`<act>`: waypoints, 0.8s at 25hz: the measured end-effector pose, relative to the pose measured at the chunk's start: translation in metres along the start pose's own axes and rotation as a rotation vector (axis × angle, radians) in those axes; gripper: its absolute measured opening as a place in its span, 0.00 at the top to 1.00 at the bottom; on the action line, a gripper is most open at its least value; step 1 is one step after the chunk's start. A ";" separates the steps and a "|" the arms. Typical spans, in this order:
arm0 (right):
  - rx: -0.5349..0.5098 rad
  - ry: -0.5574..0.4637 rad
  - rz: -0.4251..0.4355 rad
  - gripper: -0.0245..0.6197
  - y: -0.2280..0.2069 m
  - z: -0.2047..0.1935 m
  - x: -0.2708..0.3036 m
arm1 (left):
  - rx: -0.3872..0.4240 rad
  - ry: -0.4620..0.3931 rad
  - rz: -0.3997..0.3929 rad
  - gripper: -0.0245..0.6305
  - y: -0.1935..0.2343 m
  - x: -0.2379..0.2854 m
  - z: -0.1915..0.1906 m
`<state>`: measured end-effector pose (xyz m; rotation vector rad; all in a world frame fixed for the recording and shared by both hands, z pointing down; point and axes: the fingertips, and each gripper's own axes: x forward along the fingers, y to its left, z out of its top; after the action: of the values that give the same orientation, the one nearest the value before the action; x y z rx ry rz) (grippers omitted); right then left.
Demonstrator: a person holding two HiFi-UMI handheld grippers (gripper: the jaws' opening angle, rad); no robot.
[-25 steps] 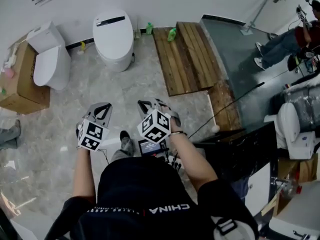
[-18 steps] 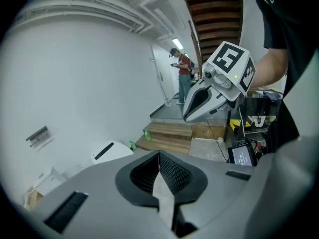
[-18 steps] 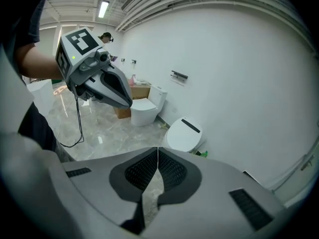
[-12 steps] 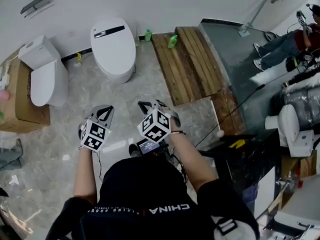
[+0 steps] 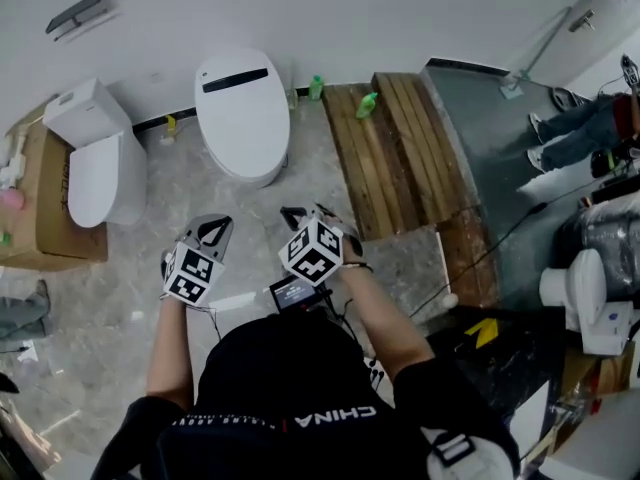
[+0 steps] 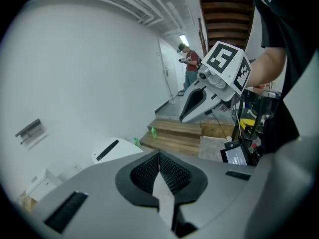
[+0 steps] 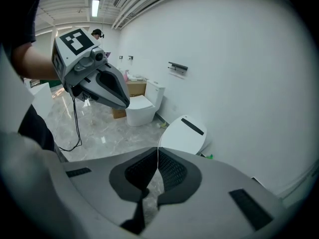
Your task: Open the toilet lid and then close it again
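Under toilet lid [image 5: 245, 118], bowl unseen.

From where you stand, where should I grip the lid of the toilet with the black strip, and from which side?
Take the lid at its rounded front edge, coming from the side that faces you. The lid lies shut and flat, with the black strip at the wall end, where the hinge probably sits, so the front edge is what should lift.

**Other Things in the Room**

A small white toilet [image 5: 95, 173] stands right beside a brown box [image 5: 50, 238]. Wooden boards [image 5: 395, 158] lie on the shiny floor [image 5: 100, 308]. A green bottle [image 5: 368, 105] sits at their far end. A metal holder [image 5: 78, 13] hangs on the wall.
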<state>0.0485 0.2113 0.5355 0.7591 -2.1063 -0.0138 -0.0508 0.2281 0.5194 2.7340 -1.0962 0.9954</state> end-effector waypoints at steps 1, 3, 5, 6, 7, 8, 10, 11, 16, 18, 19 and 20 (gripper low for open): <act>0.001 -0.001 0.012 0.94 -0.011 0.002 0.011 | 0.003 0.008 0.000 0.95 0.008 0.010 0.002; 0.001 -0.008 0.034 0.94 -0.035 0.009 0.031 | 0.013 0.026 0.008 0.95 0.029 0.030 0.009; -0.013 -0.016 0.056 0.94 -0.064 0.020 0.048 | 0.011 0.042 0.023 0.95 0.054 0.052 0.021; -0.023 -0.020 0.066 0.94 -0.079 0.026 0.055 | 0.005 0.050 0.031 0.95 0.067 0.062 0.028; -0.031 -0.024 0.075 0.94 -0.094 0.031 0.063 | -0.001 0.057 0.040 0.95 0.080 0.071 0.034; -0.035 -0.027 0.082 0.94 -0.109 0.036 0.071 | -0.006 0.065 0.051 0.95 0.093 0.080 0.039; -0.043 -0.031 0.094 0.94 -0.138 0.044 0.086 | -0.017 0.078 0.072 0.95 0.119 0.098 0.049; -0.048 -0.032 0.101 0.94 -0.151 0.046 0.093 | -0.025 0.081 0.078 0.95 0.129 0.107 0.053; -0.072 -0.037 0.130 0.94 -0.205 0.049 0.119 | -0.033 0.104 0.102 0.95 0.164 0.146 0.076; -0.081 -0.031 0.141 0.94 -0.216 0.048 0.130 | -0.035 0.107 0.108 0.95 0.173 0.156 0.079; -0.085 -0.028 0.146 0.94 -0.219 0.048 0.135 | -0.037 0.111 0.109 0.95 0.176 0.158 0.078; -0.086 -0.027 0.150 0.94 -0.220 0.049 0.139 | -0.040 0.117 0.106 0.95 0.178 0.160 0.075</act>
<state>0.0641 -0.0525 0.5466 0.5519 -2.1688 -0.0329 -0.0340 -0.0219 0.5160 2.5736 -1.2381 1.1173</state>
